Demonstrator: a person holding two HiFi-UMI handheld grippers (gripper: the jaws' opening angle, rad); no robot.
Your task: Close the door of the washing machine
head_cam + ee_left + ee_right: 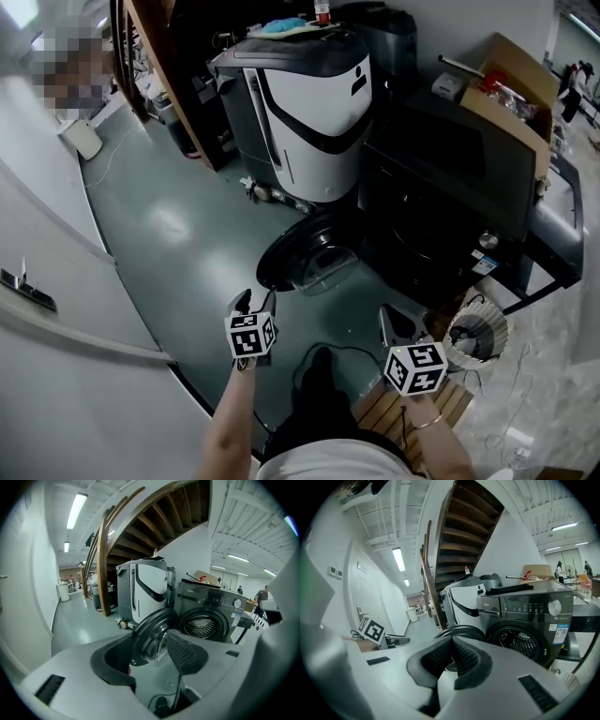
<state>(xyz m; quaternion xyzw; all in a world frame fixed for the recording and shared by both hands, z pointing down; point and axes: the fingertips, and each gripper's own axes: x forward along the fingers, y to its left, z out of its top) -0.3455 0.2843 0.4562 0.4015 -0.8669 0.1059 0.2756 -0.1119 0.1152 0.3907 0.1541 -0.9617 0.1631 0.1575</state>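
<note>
A dark front-loading washing machine (441,206) stands at the right, and its round glass door (305,258) hangs swung wide open towards the left over the floor. In the left gripper view the door (152,634) lies straight ahead between the jaws' lines, apart from them, with the bare drum opening (202,626) to its right. My left gripper (253,302) is open and holds nothing, a short way in front of the door's edge. My right gripper (394,323) is shut on nothing, lower right of the door; its view shows the door (459,631) and drum (516,643) beyond its fingers.
A tall white and dark machine (309,112) stands just left of the washer, behind the open door. A wooden stair beam (169,84) rises further left. A cardboard box (511,89) sits on the washer. A white wire basket (476,330) and wooden slats (412,408) lie by my right hand.
</note>
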